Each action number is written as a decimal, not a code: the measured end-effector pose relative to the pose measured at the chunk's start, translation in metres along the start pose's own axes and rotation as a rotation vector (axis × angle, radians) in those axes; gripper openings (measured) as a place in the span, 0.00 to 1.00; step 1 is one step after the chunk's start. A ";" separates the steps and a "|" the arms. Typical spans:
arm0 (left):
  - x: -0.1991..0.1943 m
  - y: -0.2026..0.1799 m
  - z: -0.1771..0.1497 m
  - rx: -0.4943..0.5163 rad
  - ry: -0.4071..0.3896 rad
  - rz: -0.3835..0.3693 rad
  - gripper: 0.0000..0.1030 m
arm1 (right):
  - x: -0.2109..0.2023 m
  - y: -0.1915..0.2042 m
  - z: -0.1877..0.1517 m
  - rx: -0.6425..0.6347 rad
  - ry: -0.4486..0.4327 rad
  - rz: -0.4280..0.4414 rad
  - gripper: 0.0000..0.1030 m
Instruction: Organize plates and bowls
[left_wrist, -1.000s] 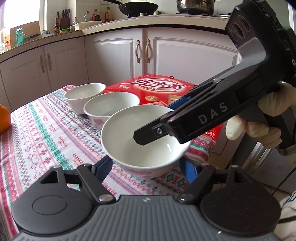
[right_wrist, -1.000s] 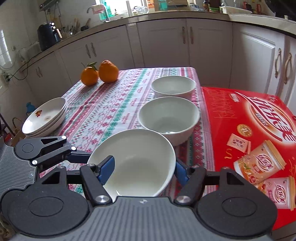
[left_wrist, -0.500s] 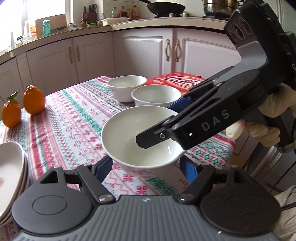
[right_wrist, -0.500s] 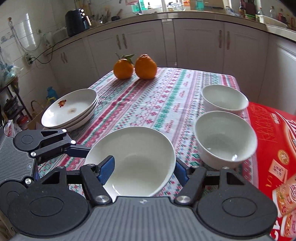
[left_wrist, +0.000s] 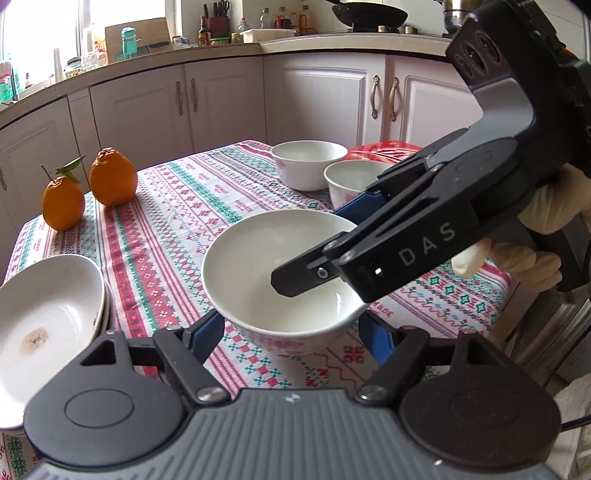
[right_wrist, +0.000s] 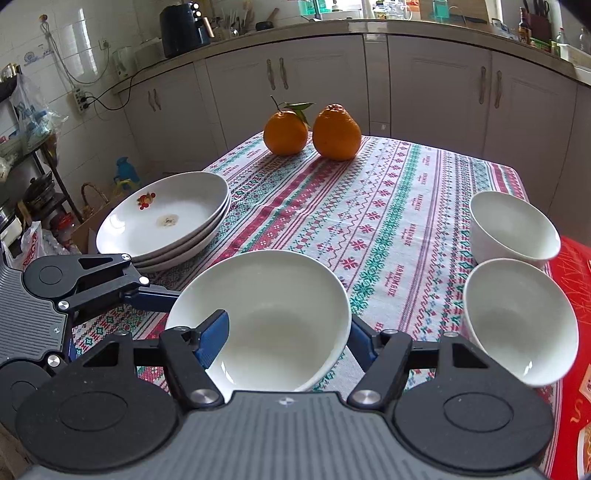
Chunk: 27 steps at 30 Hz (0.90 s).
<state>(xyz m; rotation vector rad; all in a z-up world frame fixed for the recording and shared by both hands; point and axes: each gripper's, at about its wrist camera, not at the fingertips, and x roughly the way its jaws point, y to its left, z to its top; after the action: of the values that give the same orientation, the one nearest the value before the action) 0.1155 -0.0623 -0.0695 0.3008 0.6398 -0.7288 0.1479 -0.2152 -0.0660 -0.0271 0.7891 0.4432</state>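
Observation:
A white bowl (left_wrist: 266, 273) is held above the patterned tablecloth between both grippers. My left gripper (left_wrist: 291, 332) is shut on its sides. My right gripper (right_wrist: 288, 339) is shut on it too, one blue finger (right_wrist: 212, 338) inside the rim; it also shows in the left wrist view (left_wrist: 406, 236), reaching in from the right. Two more white bowls (right_wrist: 509, 229) (right_wrist: 517, 317) stand at the table's right side. A stack of white plates (right_wrist: 166, 221) sits at the left; it also shows in the left wrist view (left_wrist: 44, 317).
Two oranges (right_wrist: 314, 129) sit at the far end of the table. A red carton (right_wrist: 576, 332) lies at the right edge beside the bowls. White kitchen cabinets (right_wrist: 424, 81) surround the table. A shelf with clutter (right_wrist: 29, 166) stands at the left.
Both grippers have swung left with the bowl between them. The plate stack and oranges have come into view; the red carton has slid off to the right.

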 end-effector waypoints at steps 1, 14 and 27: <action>0.000 0.001 0.000 -0.003 0.001 0.002 0.77 | 0.002 0.000 0.001 -0.002 0.002 0.001 0.72; 0.004 0.010 0.000 -0.023 0.009 -0.001 0.77 | 0.012 0.001 0.005 -0.002 0.016 -0.004 0.72; 0.006 0.012 -0.002 -0.039 0.012 -0.005 0.79 | 0.018 0.000 0.005 0.002 0.022 0.003 0.74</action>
<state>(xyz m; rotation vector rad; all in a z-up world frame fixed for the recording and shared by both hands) 0.1269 -0.0558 -0.0743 0.2684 0.6657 -0.7187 0.1618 -0.2074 -0.0747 -0.0290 0.8112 0.4459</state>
